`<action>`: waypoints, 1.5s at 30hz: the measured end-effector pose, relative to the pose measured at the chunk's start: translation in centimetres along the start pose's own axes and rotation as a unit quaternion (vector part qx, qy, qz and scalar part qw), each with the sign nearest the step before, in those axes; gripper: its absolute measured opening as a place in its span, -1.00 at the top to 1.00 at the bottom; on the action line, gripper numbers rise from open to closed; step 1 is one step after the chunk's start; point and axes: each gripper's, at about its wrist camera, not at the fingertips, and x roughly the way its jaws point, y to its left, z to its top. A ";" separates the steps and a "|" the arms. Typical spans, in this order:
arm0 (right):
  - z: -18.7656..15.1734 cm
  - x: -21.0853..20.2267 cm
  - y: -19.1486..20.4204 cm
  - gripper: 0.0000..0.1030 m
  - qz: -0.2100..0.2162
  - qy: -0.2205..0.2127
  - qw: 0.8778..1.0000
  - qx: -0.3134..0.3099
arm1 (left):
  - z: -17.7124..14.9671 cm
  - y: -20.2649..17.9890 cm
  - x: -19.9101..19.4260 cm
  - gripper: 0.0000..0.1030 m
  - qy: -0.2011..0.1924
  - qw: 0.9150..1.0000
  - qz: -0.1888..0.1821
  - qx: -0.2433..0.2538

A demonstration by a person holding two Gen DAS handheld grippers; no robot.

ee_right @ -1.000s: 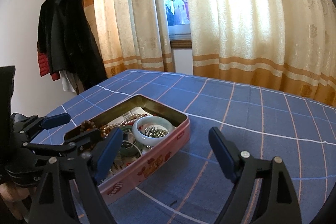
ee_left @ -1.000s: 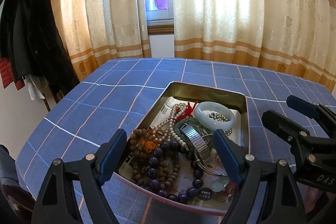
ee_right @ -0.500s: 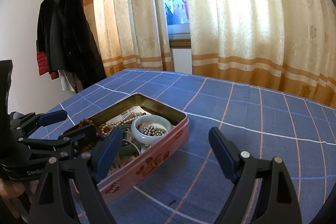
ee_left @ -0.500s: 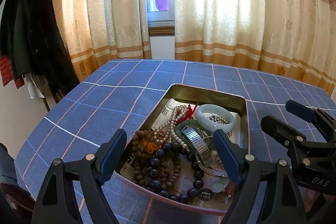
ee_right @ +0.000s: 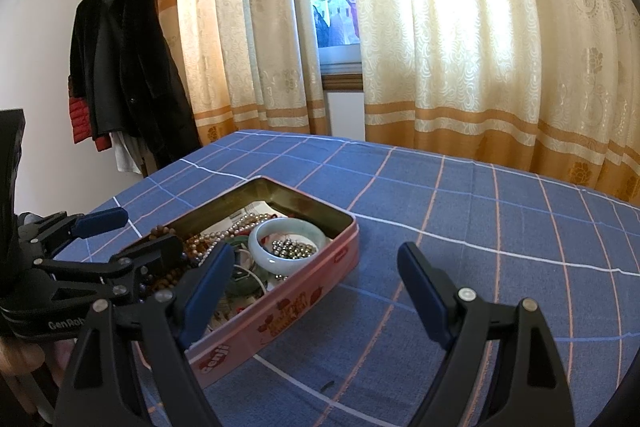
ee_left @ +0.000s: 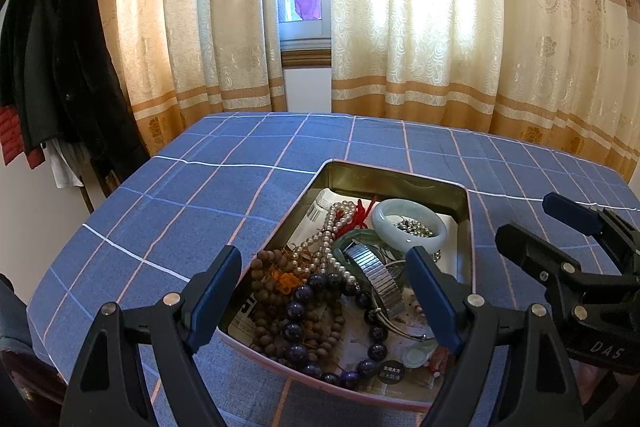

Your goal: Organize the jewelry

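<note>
A pink tin (ee_left: pixel 469 227) (ee_right: pixel 304 301) lies open on the blue checked tablecloth (ee_left: pixel 180 219), full of tangled jewelry. Inside are a pale jade bangle (ee_left: pixel 408 227) (ee_right: pixel 286 237) ringing small silver beads, a pearl strand (ee_left: pixel 330 239), brown wooden beads (ee_left: pixel 272 267), dark purple beads (ee_left: pixel 304 297), a metal watch band (ee_left: pixel 378 277) and a green bangle. My left gripper (ee_left: pixel 326 293) hovers open over the tin's near end, holding nothing. My right gripper (ee_right: pixel 316 285) is open too, over the tin's right wall and the cloth. Each gripper shows in the other's view.
The tablecloth (ee_right: pixel 480 227) stretches left, right and behind the tin. Patterned curtains (ee_left: pixel 440 27) and a window lie beyond the far table edge. Dark coats (ee_right: pixel 124 67) hang at the left wall. A chair seat (ee_left: pixel 16 331) sits off the table's near left corner.
</note>
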 end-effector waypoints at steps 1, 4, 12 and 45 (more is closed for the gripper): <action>0.0 0.0 -0.1 -0.68 -0.001 0.000 1.000 0.000 | 0.0 0.0 0.0 -0.64 0.000 1.000 0.000 -0.001; 0.0 0.0 0.0 -0.68 -0.001 0.000 1.000 -0.001 | 0.0 0.0 0.1 -0.64 0.000 1.000 -0.001 -0.001; 0.0 -0.2 -0.3 -0.68 -0.002 -0.003 1.000 -0.001 | -0.1 0.0 0.1 -0.64 0.006 1.000 0.000 -0.003; 0.7 -1.6 -1.2 -0.68 -0.010 -0.046 0.999 0.001 | 0.6 -0.4 -2.3 -0.66 -0.037 0.999 0.022 0.007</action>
